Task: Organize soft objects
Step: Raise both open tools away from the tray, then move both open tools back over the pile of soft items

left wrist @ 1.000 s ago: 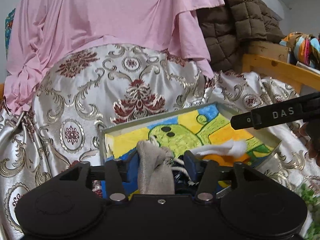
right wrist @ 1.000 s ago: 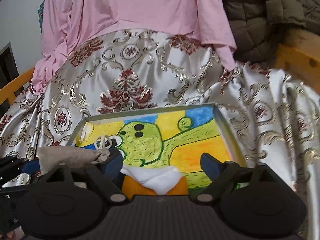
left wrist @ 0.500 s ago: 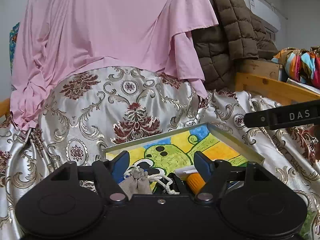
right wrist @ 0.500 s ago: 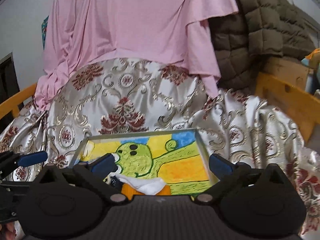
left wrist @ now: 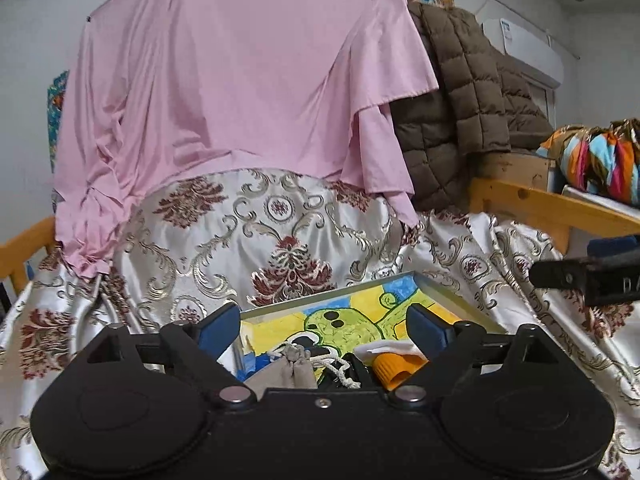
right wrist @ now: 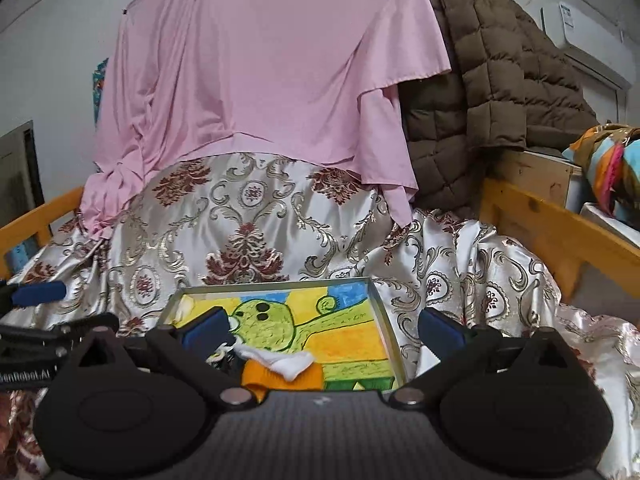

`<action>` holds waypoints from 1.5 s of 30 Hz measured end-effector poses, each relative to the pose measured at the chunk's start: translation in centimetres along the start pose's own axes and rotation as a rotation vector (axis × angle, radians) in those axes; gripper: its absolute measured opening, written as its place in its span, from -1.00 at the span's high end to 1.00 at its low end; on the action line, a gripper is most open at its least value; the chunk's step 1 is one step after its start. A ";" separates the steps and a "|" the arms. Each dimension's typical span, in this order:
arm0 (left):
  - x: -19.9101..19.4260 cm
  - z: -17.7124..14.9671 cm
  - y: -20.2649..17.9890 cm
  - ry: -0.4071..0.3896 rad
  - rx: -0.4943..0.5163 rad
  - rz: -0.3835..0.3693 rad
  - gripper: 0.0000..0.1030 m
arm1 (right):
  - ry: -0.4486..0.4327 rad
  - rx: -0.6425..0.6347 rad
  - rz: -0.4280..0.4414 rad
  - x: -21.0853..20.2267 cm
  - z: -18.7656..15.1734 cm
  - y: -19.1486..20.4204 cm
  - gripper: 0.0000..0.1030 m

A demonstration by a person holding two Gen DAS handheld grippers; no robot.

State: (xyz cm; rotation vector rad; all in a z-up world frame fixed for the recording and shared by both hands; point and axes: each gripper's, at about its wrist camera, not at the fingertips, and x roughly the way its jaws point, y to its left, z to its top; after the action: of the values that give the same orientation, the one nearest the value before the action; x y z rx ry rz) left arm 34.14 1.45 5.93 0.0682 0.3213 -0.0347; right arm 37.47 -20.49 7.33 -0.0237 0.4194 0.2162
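The left tongs [left wrist: 322, 330] stand wide apart with nothing between their blue pads, and the right tongs [right wrist: 324, 330] gape just as wide and bare. Below the left tongs, inside the tray [left wrist: 460, 308], lies a beige drawstring pouch [left wrist: 296, 368] of coarse woven cloth, its gathered neck pointing up and its white twisted cord [left wrist: 340, 368] looping loosely beside it. Just to its right sits an orange ribbed cloth [left wrist: 394, 366] with a crumpled white cloth [left wrist: 384, 348] lying on top of it, touching. From the right wrist view the same white cloth [right wrist: 290, 362] drapes over the orange one [right wrist: 280, 374] in the tray's near left part.

The tray [right wrist: 380, 312] is shallow and rectangular with thin grey walls, and its floor bears a crayon-like drawing [right wrist: 316, 328] of a green creature on yellow, blue and orange fields. It rests on a glossy cream satin bedspread [left wrist: 280, 236], patterned with gold scrolls and dark red medallions and falling in soft folds. A matte pink garment [left wrist: 240, 92] drapes over the raised part behind it, with a brown quilted puffer jacket [left wrist: 464, 120] hanging to its right. Wooden rails [right wrist: 560, 236] frame the bed on both sides. A bright striped bundle of fabric [left wrist: 604, 160] sits at far right, and a white air-conditioning unit [left wrist: 524, 52] is mounted on the pale wall.
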 end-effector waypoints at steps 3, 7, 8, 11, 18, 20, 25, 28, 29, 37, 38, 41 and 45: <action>-2.3 0.0 -0.1 -0.022 -0.021 0.000 -0.81 | -0.021 -0.009 -0.001 -2.4 -0.8 0.5 -0.99; -5.4 -0.2 -0.2 -0.049 -0.051 0.002 -0.87 | -0.072 -0.059 -0.027 -5.6 -1.7 1.5 -0.99; -6.2 -0.3 -0.3 -0.056 -0.058 0.000 -0.89 | -0.083 -0.069 -0.031 -6.5 -2.0 1.8 -0.99; -8.5 -0.7 -0.7 -0.071 -0.064 -0.001 -0.91 | -0.091 -0.077 -0.020 -8.5 -2.8 2.7 -0.99; -13.6 -2.9 -1.2 -0.084 -0.101 0.027 -0.94 | -0.119 -0.057 -0.016 -13.0 -4.9 4.0 -0.99; -14.6 -3.7 -1.3 -0.080 -0.101 0.034 -0.95 | -0.125 -0.047 -0.022 -14.0 -5.5 4.2 -0.99; -16.7 -4.8 -1.2 -0.066 -0.117 0.066 -0.96 | -0.137 -0.019 -0.038 -16.2 -7.0 4.5 -0.99; -17.9 -5.8 -1.1 -0.033 -0.140 0.101 -0.97 | -0.130 0.001 -0.057 -17.4 -8.0 4.9 -0.99; -18.2 -6.1 -1.1 -0.017 -0.145 0.109 -0.97 | -0.131 0.005 -0.064 -17.7 -8.4 5.1 -0.99; -20.2 -8.4 -0.8 0.057 -0.174 0.144 -0.97 | -0.140 0.060 -0.098 -20.4 -12.3 6.0 -0.99; -20.4 -8.8 -0.9 0.066 -0.174 0.145 -0.97 | -0.141 0.065 -0.102 -20.6 -12.9 6.1 -0.99; -20.9 -9.6 -1.2 0.094 -0.169 0.147 -0.97 | -0.132 0.075 -0.120 -20.9 -14.5 6.3 -0.99; -21.4 -10.4 -1.7 0.117 -0.147 0.155 -0.98 | -0.111 0.099 -0.120 -21.3 -15.5 6.0 -0.99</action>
State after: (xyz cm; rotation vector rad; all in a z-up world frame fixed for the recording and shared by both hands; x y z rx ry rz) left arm 10.51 1.01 2.75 -0.0507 0.4337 0.1471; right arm 10.96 -20.02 1.98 0.0596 0.3160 0.0776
